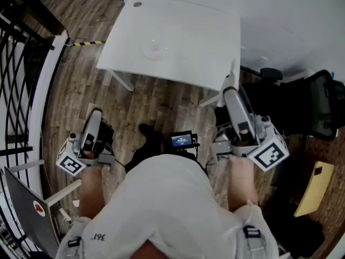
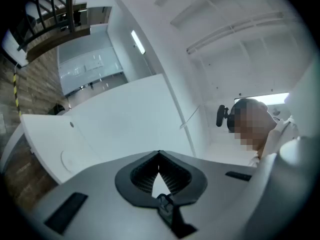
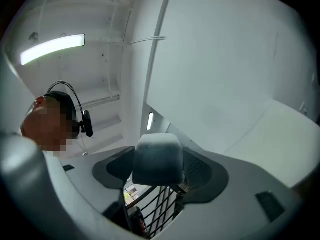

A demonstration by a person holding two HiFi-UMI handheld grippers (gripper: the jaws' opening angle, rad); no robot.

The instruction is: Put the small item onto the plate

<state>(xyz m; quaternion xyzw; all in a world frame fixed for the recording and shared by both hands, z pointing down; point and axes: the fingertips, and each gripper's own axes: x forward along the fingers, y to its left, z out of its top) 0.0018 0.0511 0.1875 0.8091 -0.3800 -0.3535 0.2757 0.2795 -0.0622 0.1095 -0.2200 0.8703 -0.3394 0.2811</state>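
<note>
The right gripper (image 1: pixel 232 94) is clamped on a small grey block (image 3: pixel 157 158) with rounded edges, its two dark pads pressing on the block's sides so that the jaws stand wide around it. In the head view the block shows as a pale lump at the gripper's tip, close to the near right corner of the white table (image 1: pixel 188 42), though whether it is over the tabletop cannot be told. The plate (image 1: pixel 153 50) is a faint round disc lying on the left half of that table, well apart from the block and with nothing on it. The left gripper (image 1: pixel 96 114) is held low over the wooden floor (image 1: pixel 156 99), short of the table, and its jaws are closed tip to tip with nothing between them (only a narrow slit of the white table shows behind the ribbed pads). Each gripper carries a marker cube (image 1: pixel 268 154) with black-and-white square patterns and no letters. A small screen (image 1: pixel 181 140) mounted in front of the person glows blue, with writing too small to read. On the back of the person's white shirt (image 1: pixel 161 209) there is small dark print that looks like "361". A black office chair (image 1: pixel 318 107) stands to the right, and a strip of yellow-and-black tape (image 1: pixel 86 43) lies on the floor left of the table.
</note>
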